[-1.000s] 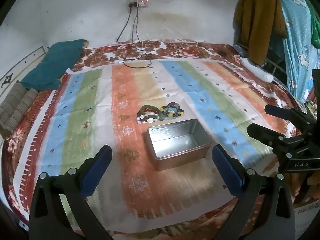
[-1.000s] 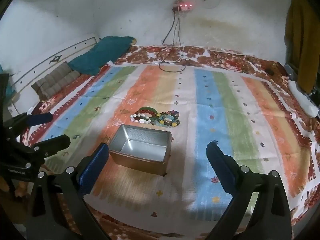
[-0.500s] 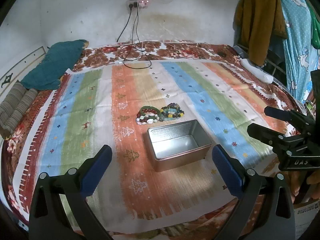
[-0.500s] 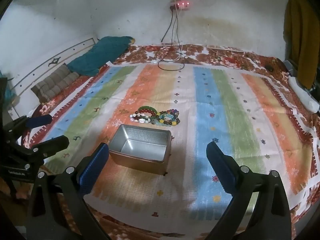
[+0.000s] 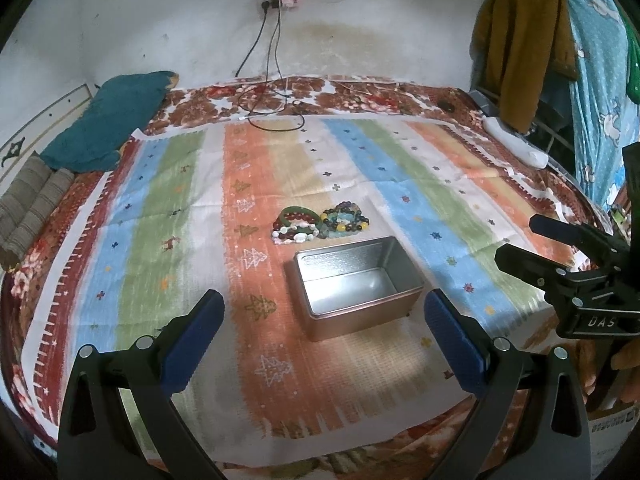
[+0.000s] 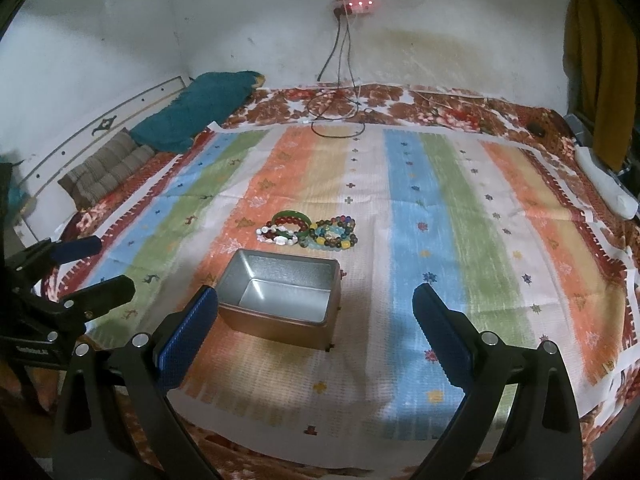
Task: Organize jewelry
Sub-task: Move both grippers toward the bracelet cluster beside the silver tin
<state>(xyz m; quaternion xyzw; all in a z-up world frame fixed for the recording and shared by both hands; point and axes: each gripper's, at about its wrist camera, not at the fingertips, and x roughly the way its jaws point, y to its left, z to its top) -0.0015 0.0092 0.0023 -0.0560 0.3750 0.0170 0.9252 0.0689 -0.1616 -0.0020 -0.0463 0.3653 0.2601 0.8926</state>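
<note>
An open rectangular metal tin (image 5: 356,286) (image 6: 282,298) sits empty on the striped cloth. Just beyond it lies a pile of bead bracelets (image 5: 320,225) (image 6: 307,233), green and red-white ones on the left, multicoloured ones on the right. My left gripper (image 5: 323,334) hangs open in front of the tin, nothing between its blue pads. My right gripper (image 6: 316,330) is open too, its left pad close to the tin's near corner. Each gripper shows in the other's view, the right gripper (image 5: 520,246) at the right edge, the left gripper (image 6: 108,268) at the left edge.
The striped cloth (image 5: 160,216) covers a floral bed against a white wall. A teal pillow (image 5: 108,120) and a folded brown blanket (image 5: 32,204) lie at the left. Cables (image 5: 272,108) trail from a wall socket. Clothes (image 5: 520,40) hang at the right.
Both views have tipped slightly downward and nearer to the bed; the tin and bracelets have not moved, and both grippers have stayed open.
</note>
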